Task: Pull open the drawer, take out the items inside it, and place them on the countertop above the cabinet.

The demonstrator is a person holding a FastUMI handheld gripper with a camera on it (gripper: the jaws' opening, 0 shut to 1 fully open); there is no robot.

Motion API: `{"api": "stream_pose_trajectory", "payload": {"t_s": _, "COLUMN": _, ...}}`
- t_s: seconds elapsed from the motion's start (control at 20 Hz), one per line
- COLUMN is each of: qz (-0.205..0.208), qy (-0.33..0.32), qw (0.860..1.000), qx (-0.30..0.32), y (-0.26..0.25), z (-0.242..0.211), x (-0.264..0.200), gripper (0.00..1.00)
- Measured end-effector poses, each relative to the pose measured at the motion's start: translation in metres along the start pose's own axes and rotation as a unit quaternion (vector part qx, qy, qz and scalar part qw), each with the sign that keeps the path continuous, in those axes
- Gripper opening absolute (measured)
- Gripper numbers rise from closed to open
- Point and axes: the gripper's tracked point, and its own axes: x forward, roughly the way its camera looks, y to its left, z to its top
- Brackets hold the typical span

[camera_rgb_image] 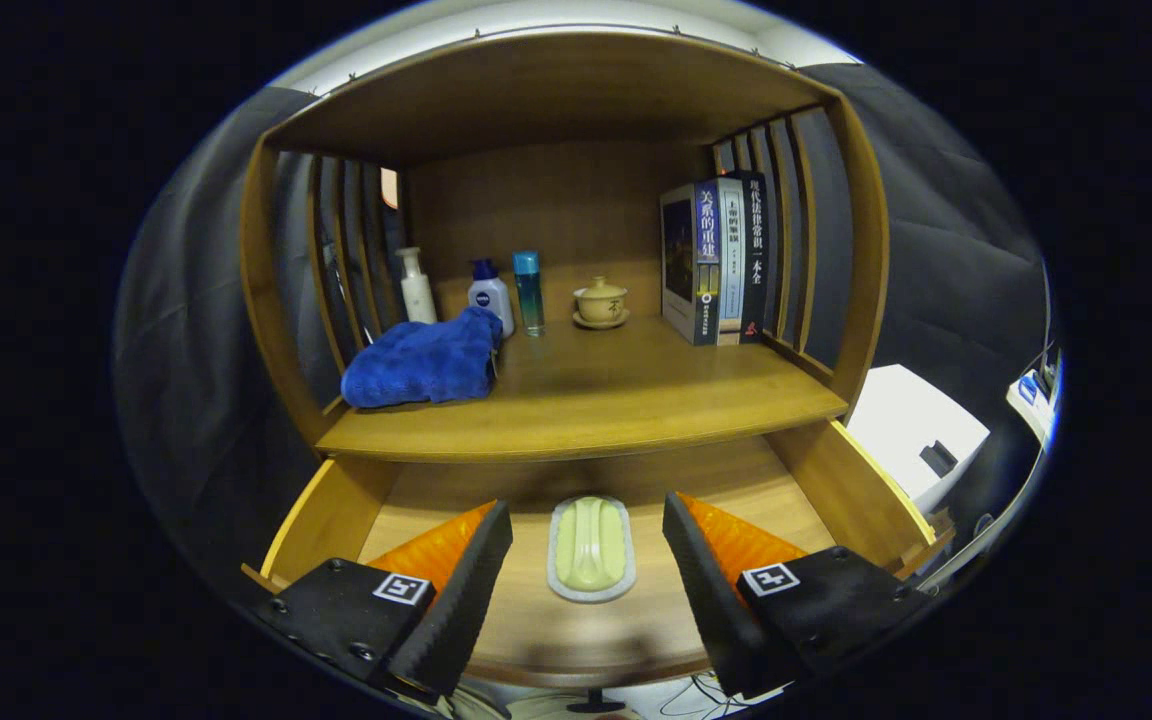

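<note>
- While the drawer [836,480] stood pulled out beneath the worktop [596,410], the gripper view looked down into it and on into the wooden cabinet alcove above.
- The tongs [588,545] were spread wide apart, gripping nothing, with one finger on each side of the drawer's middle.
- A pale green soap dish [591,548] with a light rim lay flat on the drawer floor, between the two fingers and touching neither, about midway between the drawer's side walls.
- On the worktop, a blue towel [424,362] lay bunched near the front left corner.
- Behind it, along the back edge, stood a white pump bottle [416,285], a white bottle with a blue cap [489,292] and a slim teal bottle [528,292].
- A small lidded cup on a saucer [601,302] sat near the back middle.
- Several upright books [721,260] leaned at the back right corner.
</note>
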Motion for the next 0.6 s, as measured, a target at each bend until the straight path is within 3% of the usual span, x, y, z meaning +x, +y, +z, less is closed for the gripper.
{"api": "stream_pose_trajectory", "payload": {"t_s": 0.6, "qz": -0.002, "qy": 0.178, "qw": 0.984, "qx": -0.007, "y": -0.003, "z": -0.038, "x": 0.084, "gripper": 0.97}}
